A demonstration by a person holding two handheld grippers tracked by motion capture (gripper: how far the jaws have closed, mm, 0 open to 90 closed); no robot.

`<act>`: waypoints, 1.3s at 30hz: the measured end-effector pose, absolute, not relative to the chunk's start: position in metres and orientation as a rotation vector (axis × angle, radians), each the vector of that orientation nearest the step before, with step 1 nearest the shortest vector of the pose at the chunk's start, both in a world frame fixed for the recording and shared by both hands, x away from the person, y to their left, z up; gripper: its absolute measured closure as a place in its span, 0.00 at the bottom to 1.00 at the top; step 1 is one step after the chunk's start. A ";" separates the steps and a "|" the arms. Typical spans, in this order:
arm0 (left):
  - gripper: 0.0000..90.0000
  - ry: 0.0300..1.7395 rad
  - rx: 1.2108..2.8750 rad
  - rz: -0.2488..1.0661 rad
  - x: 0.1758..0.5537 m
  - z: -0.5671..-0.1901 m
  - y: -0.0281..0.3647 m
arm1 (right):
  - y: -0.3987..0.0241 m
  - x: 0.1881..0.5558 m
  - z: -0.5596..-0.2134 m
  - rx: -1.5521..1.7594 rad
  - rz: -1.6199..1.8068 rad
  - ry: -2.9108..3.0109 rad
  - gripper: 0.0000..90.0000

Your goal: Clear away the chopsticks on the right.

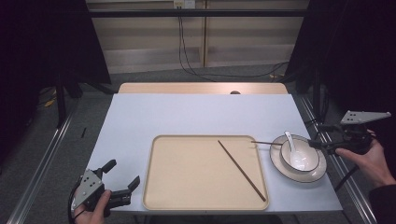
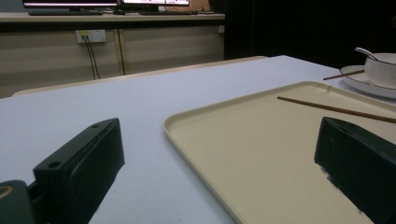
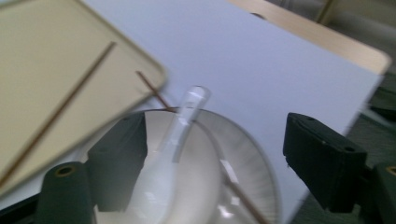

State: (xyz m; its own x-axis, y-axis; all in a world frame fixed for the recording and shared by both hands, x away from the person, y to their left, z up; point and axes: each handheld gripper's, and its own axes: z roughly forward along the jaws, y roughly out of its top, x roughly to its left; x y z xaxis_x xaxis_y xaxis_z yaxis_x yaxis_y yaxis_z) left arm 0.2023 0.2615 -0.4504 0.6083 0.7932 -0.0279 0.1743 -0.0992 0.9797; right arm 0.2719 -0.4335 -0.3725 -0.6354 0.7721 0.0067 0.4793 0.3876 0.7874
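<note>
A beige tray (image 1: 196, 172) lies on the white table (image 1: 187, 112), with one brown chopstick (image 1: 240, 170) lying slantwise on it. A second chopstick (image 1: 266, 143) bridges the tray's right rim and the white bowl (image 1: 306, 158). The bowl stands on a plate (image 1: 280, 165) and holds a white spoon (image 1: 292, 144). My right gripper (image 1: 321, 140) hovers at the bowl's right side, jaws wide apart and gripping nothing; in its own view the bowl (image 3: 201, 177), spoon (image 3: 182, 126) and second chopstick (image 3: 152, 91) lie below my right gripper (image 3: 212, 140). My left gripper (image 1: 122, 173) rests open left of the tray (image 2: 261, 140).
The table's right edge runs just beyond the plate, and the front edge is close to the tray. Bare tabletop stretches behind and left of the tray. A wooden strip (image 1: 201, 87) borders the far edge, with shelving and cables (image 1: 184, 46) behind.
</note>
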 end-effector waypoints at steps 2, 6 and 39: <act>0.02 0.825 1.617 0.638 0.202 -0.450 0.262 | -0.441 0.279 -0.373 1.094 1.087 2.267 0.25; 0.02 0.820 1.622 0.637 0.203 -0.450 0.261 | -0.455 0.299 -0.380 1.090 1.027 2.344 0.38; 0.01 0.817 1.634 0.630 0.205 -0.451 0.261 | -0.442 0.340 -0.433 0.735 0.698 2.853 0.82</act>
State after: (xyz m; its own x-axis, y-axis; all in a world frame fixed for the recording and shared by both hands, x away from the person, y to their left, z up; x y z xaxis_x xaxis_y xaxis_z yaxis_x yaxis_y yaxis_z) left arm 0.2045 0.2614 -0.4512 0.6143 0.7888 -0.0221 0.1788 -0.1118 0.9775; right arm 0.3395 -0.4419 -0.4329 -0.8760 0.4823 0.0050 0.4301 0.7764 0.4607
